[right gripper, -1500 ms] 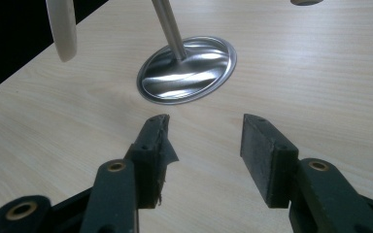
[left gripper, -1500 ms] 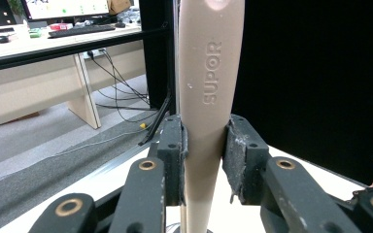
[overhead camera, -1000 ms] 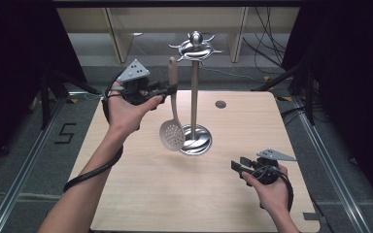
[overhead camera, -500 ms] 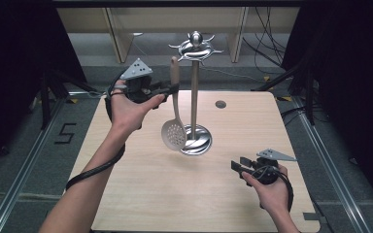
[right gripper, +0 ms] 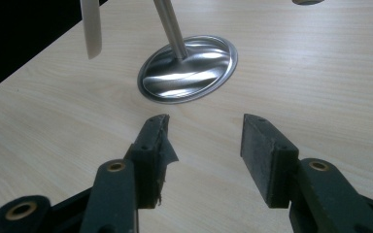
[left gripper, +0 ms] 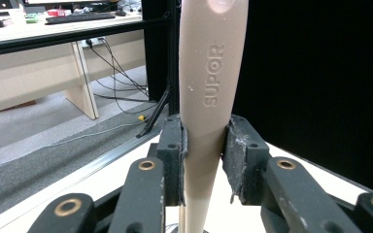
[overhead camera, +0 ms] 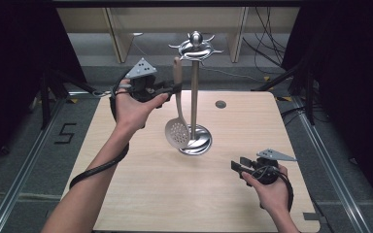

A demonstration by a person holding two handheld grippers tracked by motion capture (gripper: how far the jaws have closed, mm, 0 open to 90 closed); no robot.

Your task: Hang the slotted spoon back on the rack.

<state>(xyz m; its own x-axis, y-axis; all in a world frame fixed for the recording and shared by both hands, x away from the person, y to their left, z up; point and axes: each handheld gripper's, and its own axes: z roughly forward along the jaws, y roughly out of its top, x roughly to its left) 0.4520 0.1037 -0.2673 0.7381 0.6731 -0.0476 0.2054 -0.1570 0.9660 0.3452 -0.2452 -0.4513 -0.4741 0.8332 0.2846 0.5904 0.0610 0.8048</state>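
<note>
Left gripper (overhead camera: 171, 89) clamped the beige plastic skimmer (overhead camera: 177, 97) by its handle, upright beside the steel hook stand (overhead camera: 194, 92). Right gripper (right gripper: 204, 145) rested empty, jaws apart. Handle hole needed lifting squarely onto a hook

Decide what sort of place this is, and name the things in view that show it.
Probably a lab or office workroom set up for recording, not a kitchen: a bare wooden table ringed by black curtains, loose cables on the floor, and a desk with a keyboard behind.
</note>
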